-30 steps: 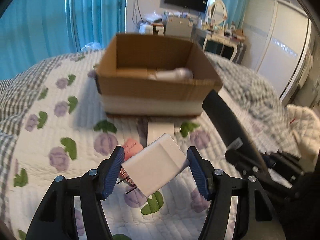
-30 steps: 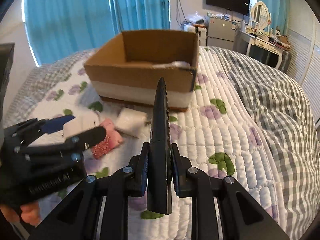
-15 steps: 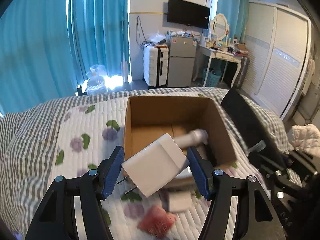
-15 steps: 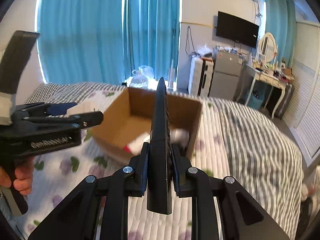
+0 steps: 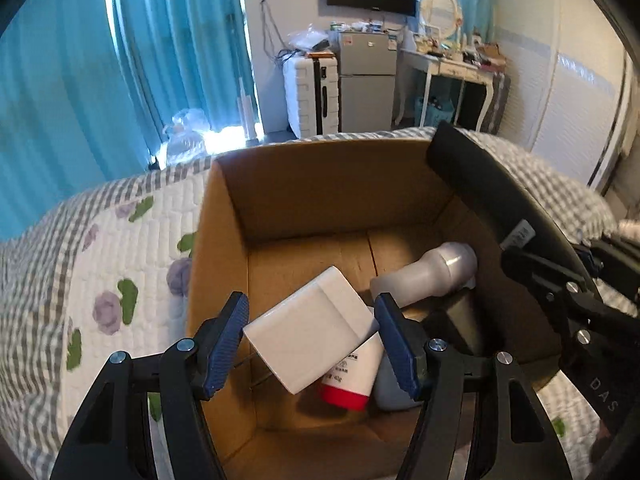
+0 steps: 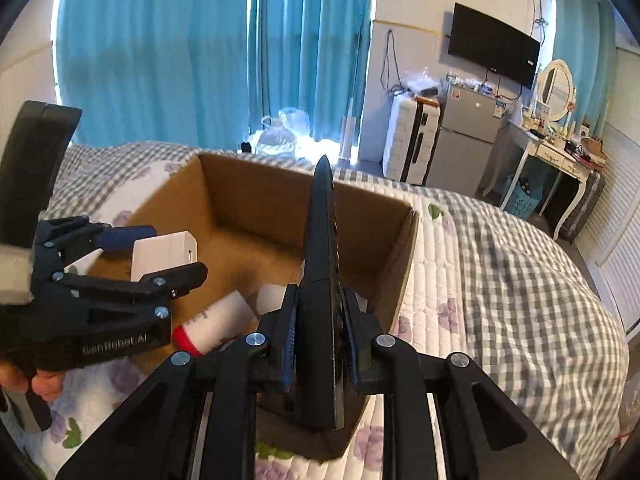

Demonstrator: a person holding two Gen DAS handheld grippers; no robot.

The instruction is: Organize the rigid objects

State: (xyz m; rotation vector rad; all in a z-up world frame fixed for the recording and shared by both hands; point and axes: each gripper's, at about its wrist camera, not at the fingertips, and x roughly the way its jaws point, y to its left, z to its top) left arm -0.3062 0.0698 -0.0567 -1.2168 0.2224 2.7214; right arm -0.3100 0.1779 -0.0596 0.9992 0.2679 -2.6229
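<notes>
Quilted bed [image 5: 120,248] supports the cardboard box [image 5: 224,248]. Left tool [image 5: 312,338] clamps the white charger [image 5: 310,326] above the box interior; right tool [image 6: 320,336] clamps the black remote [image 6: 322,248] edge-on, both positioned for release inside.

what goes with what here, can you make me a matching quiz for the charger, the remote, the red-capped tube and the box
Column 1:
1. white charger
2. black remote
3. red-capped tube
4. cardboard box

Column 2:
a. sits open on the quilt
b. held in the left claw
c. lies on the box floor
d. held in the right claw

Pairs: 1-b, 2-d, 3-c, 4-a
</notes>
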